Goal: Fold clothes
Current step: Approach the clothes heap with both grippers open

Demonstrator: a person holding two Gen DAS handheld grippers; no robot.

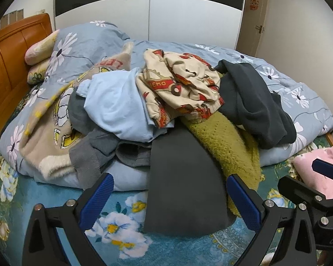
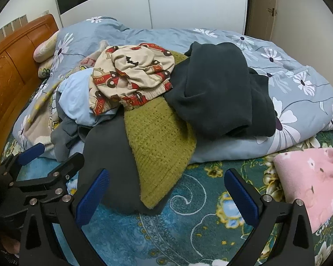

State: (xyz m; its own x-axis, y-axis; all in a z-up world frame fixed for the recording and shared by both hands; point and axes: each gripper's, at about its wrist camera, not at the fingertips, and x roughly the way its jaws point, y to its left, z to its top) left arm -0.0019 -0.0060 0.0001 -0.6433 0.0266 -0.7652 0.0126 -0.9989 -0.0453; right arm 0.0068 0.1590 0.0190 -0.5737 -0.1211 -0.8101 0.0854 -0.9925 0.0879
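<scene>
A pile of clothes lies on a bed. A dark grey garment (image 1: 184, 190) hangs down toward me, with an olive knit sweater (image 1: 224, 141) beside it. Above lie a cream fire-truck print garment (image 1: 179, 86), a light blue garment (image 1: 117, 106), a black fleece (image 1: 255, 102) and a beige knit (image 1: 48, 133). My left gripper (image 1: 171, 201) is open, its jaws on either side of the dark grey garment's lower end. My right gripper (image 2: 166, 199) is open and empty over the floral sheet, just right of the olive sweater (image 2: 159, 141) and dark grey garment (image 2: 108, 166).
A blue flowered duvet (image 2: 299, 93) lies under the pile. A teal floral sheet (image 2: 199, 221) covers the near bed. A folded pink cloth (image 2: 310, 181) lies at right. An orange wooden headboard (image 1: 8, 62) stands at left. A white wardrobe (image 1: 188, 17) and a door (image 1: 255, 22) stand behind.
</scene>
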